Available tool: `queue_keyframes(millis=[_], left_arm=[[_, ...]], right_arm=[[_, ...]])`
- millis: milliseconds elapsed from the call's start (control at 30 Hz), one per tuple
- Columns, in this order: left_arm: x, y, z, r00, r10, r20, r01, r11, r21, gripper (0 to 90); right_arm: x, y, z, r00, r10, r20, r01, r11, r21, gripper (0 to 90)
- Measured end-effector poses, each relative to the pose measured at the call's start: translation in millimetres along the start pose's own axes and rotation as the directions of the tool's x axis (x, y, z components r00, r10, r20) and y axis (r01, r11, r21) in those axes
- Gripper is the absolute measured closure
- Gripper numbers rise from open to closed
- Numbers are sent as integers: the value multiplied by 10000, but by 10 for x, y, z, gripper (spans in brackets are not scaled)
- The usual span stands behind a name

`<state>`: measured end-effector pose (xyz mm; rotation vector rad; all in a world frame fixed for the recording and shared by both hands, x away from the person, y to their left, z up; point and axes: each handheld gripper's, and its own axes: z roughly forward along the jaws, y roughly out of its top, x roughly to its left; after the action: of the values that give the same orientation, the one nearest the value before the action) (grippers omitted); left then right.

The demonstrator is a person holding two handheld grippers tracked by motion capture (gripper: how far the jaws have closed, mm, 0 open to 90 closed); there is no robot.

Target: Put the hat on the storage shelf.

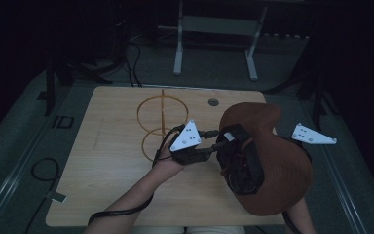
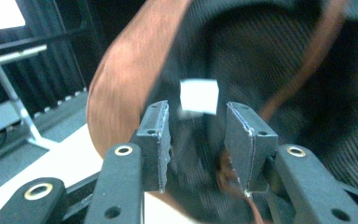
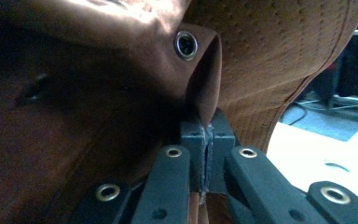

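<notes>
Darkness rings the pale wooden table (image 1: pixel 112 180); right gripper (image 3: pixel 207 140) pinches the brown hat (image 1: pixel 277 161), left gripper (image 2: pixel 198 135) gapes.

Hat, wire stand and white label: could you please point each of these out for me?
Hat (image 1: pixel 282 165): high view, on its brown brim.
Wire stand (image 1: pixel 161 113): high view, on its upright rod.
White label (image 2: pixel 198 95): left gripper view, on the label's middle.

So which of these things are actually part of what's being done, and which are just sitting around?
In use:
- brown hat, held up over the table
- right gripper, pinching a fold of the hat
- left gripper, open, jaws at the hat's dark lining
- wire hat stand, probably

Lying about:
- white frame on the floor beyond the wooden table
</notes>
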<state>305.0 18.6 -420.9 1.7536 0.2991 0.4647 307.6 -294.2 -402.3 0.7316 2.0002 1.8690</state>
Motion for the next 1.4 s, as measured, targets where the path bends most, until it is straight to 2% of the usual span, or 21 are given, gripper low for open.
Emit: queue_keyframes(millis=[133,233,400,433,567,733,867,1000,1133,1200,1233,1400], left_arm=[[22,-117,-108,10000,25,-27,-24,9994,345,585],[63,-221,-181,9997,-242,-25,243,9977,626,585],[83,-446,-315,9993,-377,-73,383,9914,1254,586],[83,-446,-315,9993,-377,-73,383,9914,1254,586],[111,-610,-436,9974,-618,-364,672,9824,1745,589],[136,-846,-611,9929,-1044,-562,1140,9707,2114,588],[147,-1024,-773,9893,-1095,-959,1306,9587,2526,588],[171,-1175,-980,9822,-1282,-1375,1624,9471,2769,588],[187,-1350,-1211,9702,-1623,-1797,2109,9310,2979,567],[197,-1458,-1336,9603,-1809,-2125,2412,9211,3057,545],[202,-1490,-1377,9575,-1886,-2183,2507,9186,3055,543],[226,-1641,-1627,9333,-2145,-2879,2970,9118,2834,483]], right_arm=[[-96,78,4,9987,122,498,-123,9999,16,885],[-156,132,12,9971,245,717,-239,9997,-104,885],[-208,261,65,9953,30,971,-20,9999,-101,885],[-208,261,65,9953,30,971,-20,9999,-101,885],[-248,354,165,9937,-28,1117,38,10000,-83,884],[-308,415,306,9927,-18,1204,23,10000,-47,884],[-341,465,410,9919,9,1270,0,10000,-69,884],[-364,525,517,9913,36,1313,-21,9999,-119,884],[-374,585,644,9906,0,1369,11,10000,-79,884],[-374,612,717,9904,-7,1385,17,10000,-72,884],[-373,629,765,9898,-35,1428,44,10000,-61,884],[-374,672,961,9889,-30,1486,36,10000,-35,884]])
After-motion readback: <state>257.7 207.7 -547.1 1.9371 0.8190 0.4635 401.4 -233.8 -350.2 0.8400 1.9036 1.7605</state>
